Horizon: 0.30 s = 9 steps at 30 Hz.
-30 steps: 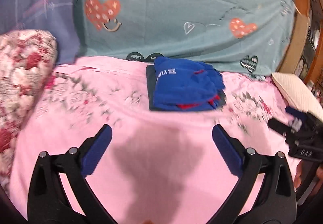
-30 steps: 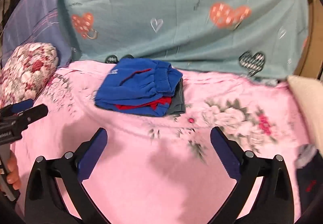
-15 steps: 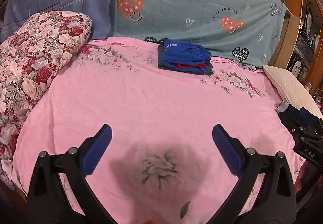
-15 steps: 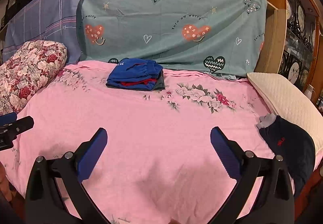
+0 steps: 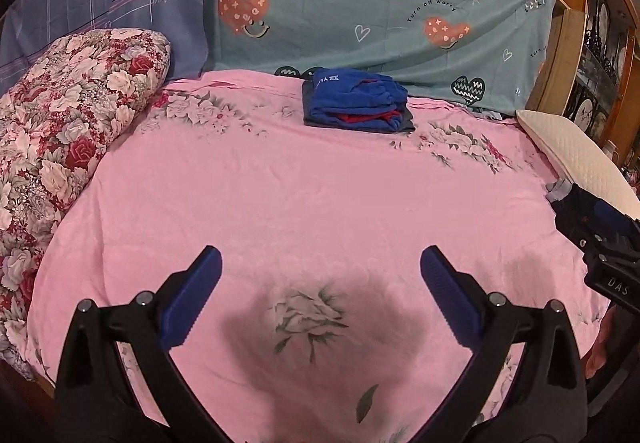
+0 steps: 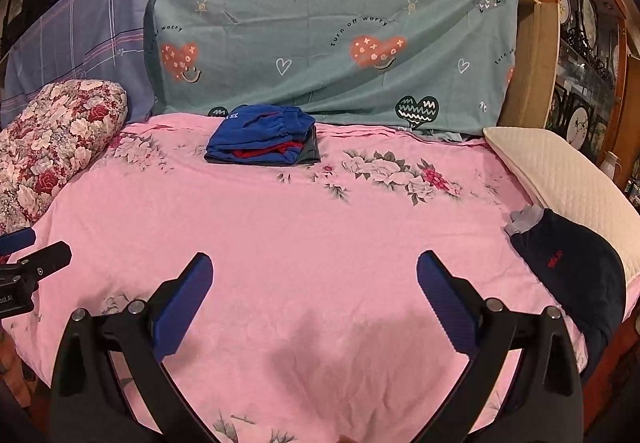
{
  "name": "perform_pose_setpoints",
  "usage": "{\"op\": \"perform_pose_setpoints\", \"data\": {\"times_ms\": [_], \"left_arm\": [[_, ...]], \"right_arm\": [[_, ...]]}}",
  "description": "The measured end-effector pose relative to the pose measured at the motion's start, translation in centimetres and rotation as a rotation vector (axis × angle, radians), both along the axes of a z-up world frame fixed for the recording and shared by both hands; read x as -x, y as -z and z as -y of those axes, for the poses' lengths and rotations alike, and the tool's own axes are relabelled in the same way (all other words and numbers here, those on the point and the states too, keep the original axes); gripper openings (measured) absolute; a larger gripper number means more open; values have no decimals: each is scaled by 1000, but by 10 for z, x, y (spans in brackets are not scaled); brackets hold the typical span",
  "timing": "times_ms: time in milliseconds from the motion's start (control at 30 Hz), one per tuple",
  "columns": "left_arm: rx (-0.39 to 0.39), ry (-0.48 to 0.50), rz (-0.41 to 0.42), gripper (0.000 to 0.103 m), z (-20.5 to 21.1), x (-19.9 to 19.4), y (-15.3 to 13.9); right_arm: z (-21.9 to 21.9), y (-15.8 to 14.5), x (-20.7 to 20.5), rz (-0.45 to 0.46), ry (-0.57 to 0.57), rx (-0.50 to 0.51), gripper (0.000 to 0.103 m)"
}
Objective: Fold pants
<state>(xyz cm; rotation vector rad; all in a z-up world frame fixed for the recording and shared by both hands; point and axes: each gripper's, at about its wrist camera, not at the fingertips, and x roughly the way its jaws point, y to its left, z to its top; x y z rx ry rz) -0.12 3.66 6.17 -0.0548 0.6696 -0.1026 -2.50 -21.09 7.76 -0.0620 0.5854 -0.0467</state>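
Both tools have drawn back from the far end of the bed since a second ago, when the folded blue pants filled the middle of each view; half a second ago the framing was already nearly as it is now. The left tool (image 5: 320,275) hangs over the near part of the pink bedsheet (image 5: 304,195) with its blue-padded fingers wide apart and nothing between them, its shadow falling on a printed flower. The right tool (image 6: 314,279) is likewise spread apart and empty above the sheet. The folded blue pants (image 5: 356,99) lie at the far edge of the bed, against the teal heart-print sheet (image 5: 380,3), on top of what seems to be a dark grey garment, though only its edge shows. A dark navy garment (image 6: 572,263) lies unfolded at the right edge of the bed, beside the cream pillow (image 6: 560,179). The floral bolster (image 5: 68,115) sits along the left side.
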Motion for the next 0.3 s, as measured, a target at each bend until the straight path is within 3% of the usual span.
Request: {"op": "perform_pose_setpoints", "data": {"times_ms": [300], "left_arm": [[-49, -52, -13, 101, 0, -6, 8]], "right_arm": [[5, 6, -3, -7, 17, -14, 102]]}}
